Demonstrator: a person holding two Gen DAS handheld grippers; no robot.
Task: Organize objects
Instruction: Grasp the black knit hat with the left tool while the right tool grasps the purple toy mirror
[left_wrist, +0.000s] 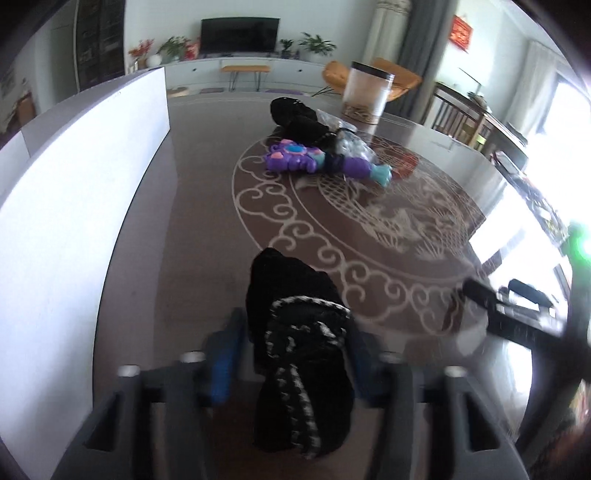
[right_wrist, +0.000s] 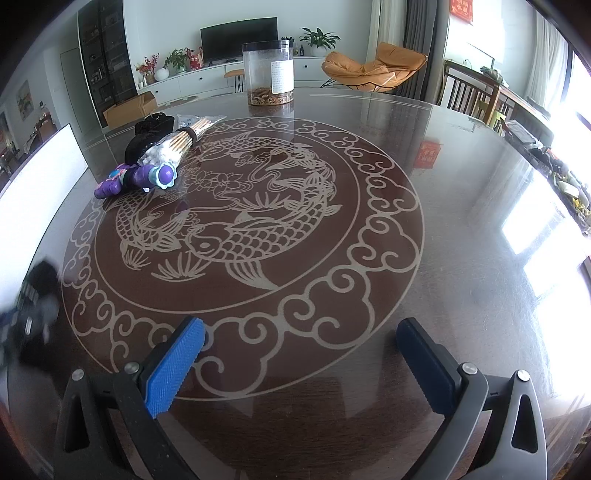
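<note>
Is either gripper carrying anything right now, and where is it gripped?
Left gripper holds the black fabric bundle around its middle. Right gripper holds nothing; jaws open.

Round glass-topped table (right_wrist: 461, 192) bearing a fish and cloud motif. Beyond it: dark television (right_wrist: 239, 38) on a long white cabinet (right_wrist: 192, 83), potted plants (right_wrist: 319, 38) alongside, orange lounge chair (right_wrist: 373, 66), small wooden bench (left_wrist: 245, 70), grey curtain (left_wrist: 421, 40), dark shelving (right_wrist: 105, 59) at left.

Glass-topped table (right_wrist: 461, 221) bears purple toy (right_wrist: 140, 179), jar (right_wrist: 267, 74), black pouch (right_wrist: 149, 134).
</note>
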